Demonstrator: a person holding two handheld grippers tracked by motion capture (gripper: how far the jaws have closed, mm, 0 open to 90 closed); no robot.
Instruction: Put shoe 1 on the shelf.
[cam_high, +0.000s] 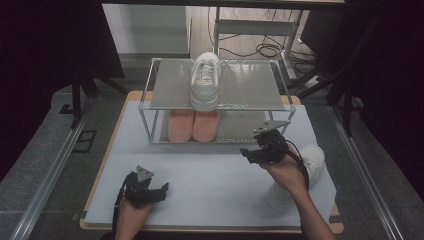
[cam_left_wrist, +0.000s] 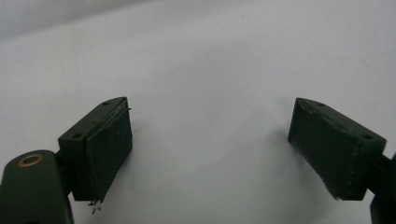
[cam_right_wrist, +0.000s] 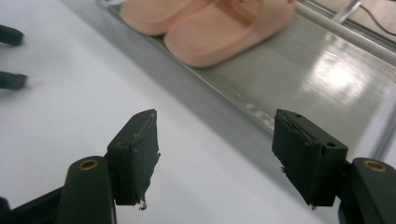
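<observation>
A: How far along does the shoe sorting look?

B: About halfway, I'd judge. One white sneaker (cam_high: 205, 81) stands on the top shelf of the rack (cam_high: 152, 102), and the pink slippers (cam_high: 194, 125) sit on the lower shelf. The second white sneaker (cam_high: 305, 172) lies on the counter (cam_high: 210, 175), behind the right gripper (cam_high: 259, 150) and partly under that forearm. It seemingly has yet to go up beside its mate.

A: Is the right gripper holding anything?

B: No. Its fingers (cam_right_wrist: 135, 154) stand well apart with nothing between them. In the right gripper view the slippers lie ahead of the fingers and the rack's lower shelf runs just beyond the fingertips.

A: And the pose?

B: The right hand is held low in front of the rack, pointing across toward the left. The left gripper (cam_high: 150, 190) rests near the counter's front edge, its fingers (cam_left_wrist: 107, 149) spread wide over bare white surface, well apart from both sneakers.
</observation>
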